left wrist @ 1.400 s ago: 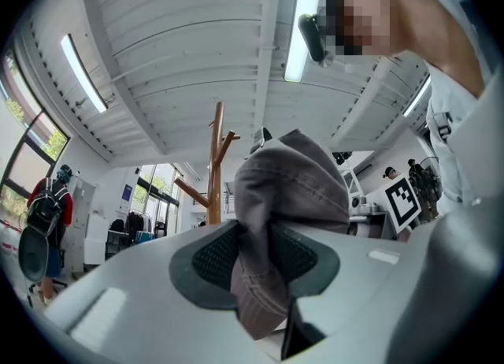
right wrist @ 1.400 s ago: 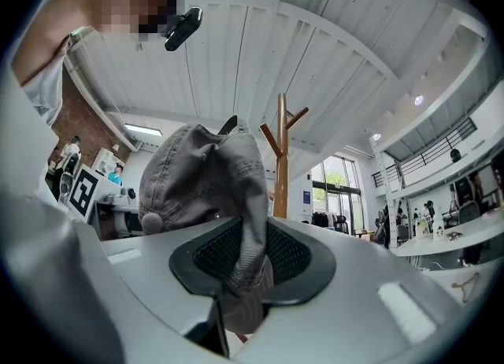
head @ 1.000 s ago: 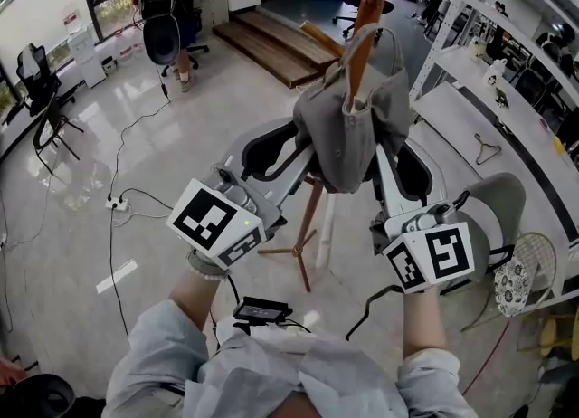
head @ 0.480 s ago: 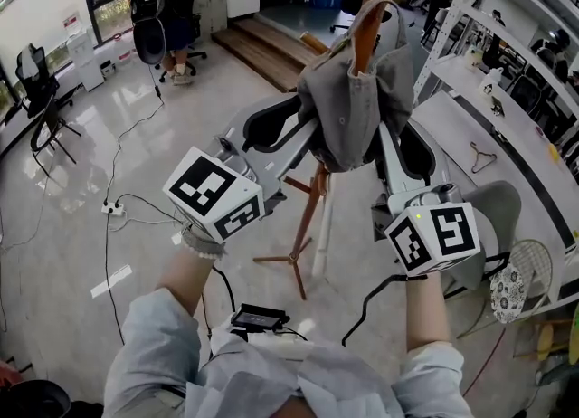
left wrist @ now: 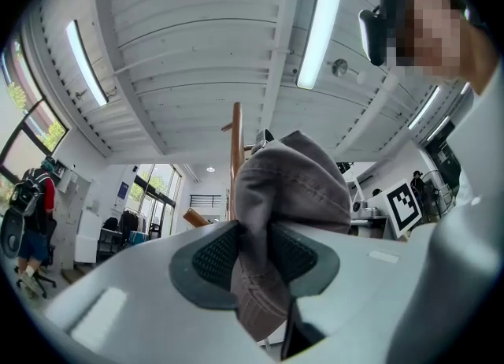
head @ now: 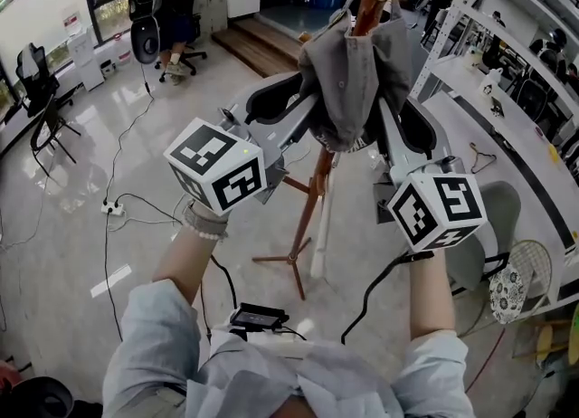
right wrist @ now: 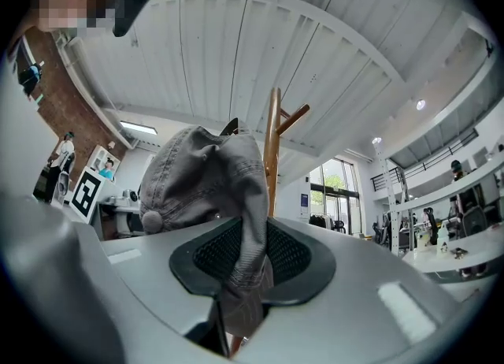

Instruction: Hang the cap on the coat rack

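grey cap (head: 348, 72) with tonal stitched seams, warm brown wooden coat rack (head: 308, 217), pale grey fingers (left wrist: 118, 299) with black mesh-textured pads (left wrist: 214, 254), black-and-white square markers (head: 217, 167) on left gripper (head: 298, 118) and right gripper (head: 395, 127), glossy pale grey floor (head: 136, 163), light blue-grey sleeves (head: 163, 335)

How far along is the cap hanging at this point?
Done: the cap is up against the pole of the coat rack, near its top. In hand: the left claw and the right claw are each shut on the cap's fabric. Left: seating it on a peg, which I cannot confirm here, then letting go with both claws.
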Action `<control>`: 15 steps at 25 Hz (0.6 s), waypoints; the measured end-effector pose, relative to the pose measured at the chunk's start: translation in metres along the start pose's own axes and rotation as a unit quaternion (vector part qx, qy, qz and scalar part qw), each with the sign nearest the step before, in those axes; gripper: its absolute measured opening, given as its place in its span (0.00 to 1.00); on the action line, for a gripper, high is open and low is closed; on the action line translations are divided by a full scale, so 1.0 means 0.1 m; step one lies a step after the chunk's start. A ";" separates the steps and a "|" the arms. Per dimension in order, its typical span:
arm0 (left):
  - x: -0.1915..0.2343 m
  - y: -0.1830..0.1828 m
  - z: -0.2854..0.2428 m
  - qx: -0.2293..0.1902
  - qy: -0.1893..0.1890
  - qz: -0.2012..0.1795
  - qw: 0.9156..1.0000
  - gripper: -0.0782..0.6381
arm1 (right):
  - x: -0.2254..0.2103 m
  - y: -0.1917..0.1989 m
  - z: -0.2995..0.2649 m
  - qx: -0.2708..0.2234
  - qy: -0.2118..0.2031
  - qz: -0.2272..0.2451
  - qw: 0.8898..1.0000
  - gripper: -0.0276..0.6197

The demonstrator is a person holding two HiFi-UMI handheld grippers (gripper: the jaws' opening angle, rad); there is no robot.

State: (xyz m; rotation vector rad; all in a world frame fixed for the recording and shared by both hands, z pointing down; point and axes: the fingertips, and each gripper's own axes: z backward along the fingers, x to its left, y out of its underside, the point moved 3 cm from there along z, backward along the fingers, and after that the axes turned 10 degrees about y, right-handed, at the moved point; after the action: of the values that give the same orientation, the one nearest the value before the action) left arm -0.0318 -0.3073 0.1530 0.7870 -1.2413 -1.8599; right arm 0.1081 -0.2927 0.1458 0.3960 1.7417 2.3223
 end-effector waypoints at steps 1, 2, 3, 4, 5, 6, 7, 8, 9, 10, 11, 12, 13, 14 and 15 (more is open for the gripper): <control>0.01 0.01 0.00 0.002 -0.001 0.003 1.000 0.27 | 0.00 0.02 -0.01 0.004 0.000 -0.003 1.000 0.19; 0.02 0.02 0.00 0.003 -0.001 0.007 1.000 0.27 | 0.00 0.04 -0.02 0.009 0.001 -0.005 1.000 0.19; 0.03 0.03 0.00 0.004 -0.002 0.010 1.000 0.27 | 0.00 0.06 -0.03 0.013 0.002 -0.008 1.000 0.19; 0.05 0.04 0.00 0.005 -0.003 0.015 1.000 0.27 | 0.00 0.07 -0.04 0.017 0.002 -0.011 1.000 0.19; 0.07 0.05 0.00 0.007 -0.005 0.020 1.000 0.27 | -0.01 0.08 -0.06 0.021 0.002 -0.015 1.000 0.19; 0.09 0.07 -0.02 0.008 -0.008 0.027 1.000 0.27 | -0.02 0.10 -0.07 0.025 0.002 -0.019 1.000 0.19; 0.11 0.09 -0.04 0.011 -0.010 0.033 0.999 0.27 | -0.05 0.12 -0.09 0.029 0.002 -0.022 0.999 0.19; 0.12 0.12 -0.07 0.013 -0.013 0.038 0.999 0.27 | -0.08 0.14 -0.11 0.034 0.003 -0.023 0.999 0.19; 0.12 0.15 -0.11 0.015 -0.014 0.041 0.999 0.27 | -0.12 0.17 -0.12 0.038 0.003 -0.023 0.999 0.19; 0.13 0.19 -0.14 0.017 -0.015 0.043 0.999 0.27 | -0.16 0.20 -0.13 0.042 0.003 -0.023 0.999 0.19; 0.14 0.22 -0.15 0.019 -0.016 0.045 0.999 0.27 | -0.19 0.23 -0.14 0.045 0.004 -0.023 0.999 0.19; 0.15 0.25 -0.16 0.019 -0.015 0.048 0.999 0.27 | -0.20 0.26 -0.16 0.049 0.005 -0.024 0.999 0.19; 0.17 0.28 -0.14 0.018 -0.014 0.052 0.998 0.27 | -0.19 0.30 -0.17 0.052 0.006 -0.026 0.998 0.19; 0.18 0.30 -0.13 0.017 -0.013 0.056 0.998 0.27 | -0.19 0.32 -0.18 0.055 0.007 -0.028 0.998 0.19; 0.19 0.31 -0.11 0.017 -0.013 0.059 0.998 0.27 | -0.18 0.34 -0.19 0.058 0.007 -0.028 0.998 0.19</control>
State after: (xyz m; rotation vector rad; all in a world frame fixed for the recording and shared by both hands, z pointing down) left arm -0.0249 -0.3367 0.1767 0.6926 -1.3102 -1.7633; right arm 0.1181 -0.3247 0.1724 0.3466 1.8752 2.1978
